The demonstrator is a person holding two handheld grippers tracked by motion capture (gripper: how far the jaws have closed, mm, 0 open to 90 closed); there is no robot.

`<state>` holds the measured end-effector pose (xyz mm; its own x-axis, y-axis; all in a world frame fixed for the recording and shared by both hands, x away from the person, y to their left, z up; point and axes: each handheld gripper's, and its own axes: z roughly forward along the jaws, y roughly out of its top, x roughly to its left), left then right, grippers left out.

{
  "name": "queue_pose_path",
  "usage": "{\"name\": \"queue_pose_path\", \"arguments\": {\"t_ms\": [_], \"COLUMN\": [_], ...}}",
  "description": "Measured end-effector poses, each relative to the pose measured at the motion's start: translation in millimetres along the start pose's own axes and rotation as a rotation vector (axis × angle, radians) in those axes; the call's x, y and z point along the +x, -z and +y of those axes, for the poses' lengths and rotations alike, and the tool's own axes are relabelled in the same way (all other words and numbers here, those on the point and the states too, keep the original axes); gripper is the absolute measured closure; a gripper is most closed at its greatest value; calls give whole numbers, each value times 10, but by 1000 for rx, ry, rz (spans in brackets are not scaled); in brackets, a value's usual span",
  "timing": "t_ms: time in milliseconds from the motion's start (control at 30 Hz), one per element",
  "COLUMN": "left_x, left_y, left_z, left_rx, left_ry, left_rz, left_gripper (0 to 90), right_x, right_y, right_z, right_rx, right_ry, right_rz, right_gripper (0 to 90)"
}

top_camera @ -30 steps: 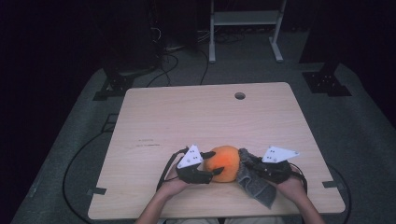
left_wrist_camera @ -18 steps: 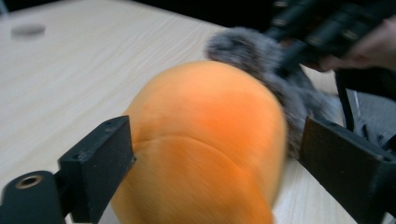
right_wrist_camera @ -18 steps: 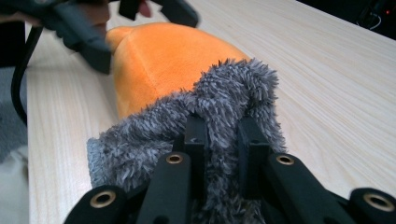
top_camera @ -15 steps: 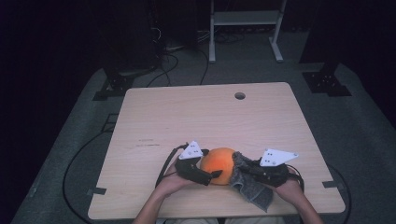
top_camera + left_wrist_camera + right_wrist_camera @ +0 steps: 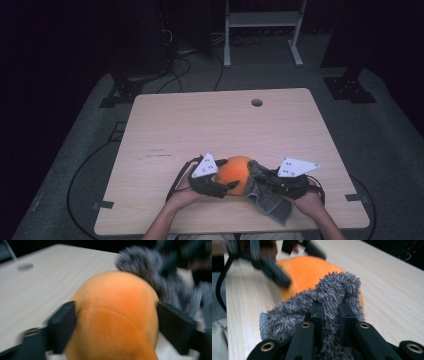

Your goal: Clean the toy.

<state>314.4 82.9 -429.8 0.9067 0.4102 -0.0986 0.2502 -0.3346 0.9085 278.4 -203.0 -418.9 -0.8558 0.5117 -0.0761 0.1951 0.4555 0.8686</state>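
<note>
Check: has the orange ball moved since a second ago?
No. The orange ball keeps its spot against the table's near edge, between the left gripper and the grey cloth.

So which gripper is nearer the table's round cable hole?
Right, narrowly. The right gripper, clamping the grey cloth, sits almost straight below the hole; the left gripper, gripping the orange ball, lies further left.

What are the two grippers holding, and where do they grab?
Left gripper clamps the orange ball across its sides; right gripper pinches a fold of the grey fuzzy cloth.
</note>
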Motion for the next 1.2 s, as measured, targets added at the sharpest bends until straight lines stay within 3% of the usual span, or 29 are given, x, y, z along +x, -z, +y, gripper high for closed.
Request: {"name": "queue_pose_path", "arguments": {"t_ms": [33, 100, 133, 267, 367, 500, 533, 600, 667, 733, 833, 933, 1000, 1100, 1200], "left_x": [40, 73, 89, 68, -29, -192, -214, -190, -116, -54, -4, -34, -67, -69, -120], "left_y": [3, -22, -40, -47, -54, -88, -95, -78, -73, -112, -148, -115, -103, -99, -84], "left_z": [2, -21, -37, -47, -48, -30, -28, -13, 1, -6, -38, -44, -70, -74, -25], "left_rx": [7, 66, 84, 101, 94, 115, 113, 121, 120, 148, 161, 137, 117, 91, 25], "left_ry": [60, 85, 104, 78, -5, -163, -176, -157, -68, 5, 51, 19, 4, -27, -99], "left_rz": [-18, 7, -20, -11, 22, 1, -8, -18, -22, -18, -63, -55, -41, -35, -3], "left_gripper": [93, 86, 86, 140, 229, 267, 265, 209, 85, 0, 3, 130, 204, 245, 303], "right_x": [14, 33, 33, -5, -62, 20, 49, 115, 163, 172, 210, 149, 51, -37, 16], "right_y": [-27, -44, -38, -5, 51, 131, 124, 52, -27, -47, -35, 8, 50, 113, 143], "right_z": [-19, -51, -58, -110, -147, 28, 79, 135, 96, 62, 60, 32, -26, -81, 1], "right_rx": [12, 14, 14, 47, 72, -35, -62, -42, -25, -34, -30, -26, -6, 19, 10], "right_ry": [13, 16, 11, -9, -22, 1, 11, 46, 82, 65, 81, 71, 40, -15, 13], "right_rz": [7, 21, 19, 11, -27, -18, 1, 21, 6, 14, 0, 1, -20, -38, -61], "right_gripper": [767, 767, 767, 767, 767, 767, 767, 767, 767, 767, 767, 767, 767, 768, 769]}}
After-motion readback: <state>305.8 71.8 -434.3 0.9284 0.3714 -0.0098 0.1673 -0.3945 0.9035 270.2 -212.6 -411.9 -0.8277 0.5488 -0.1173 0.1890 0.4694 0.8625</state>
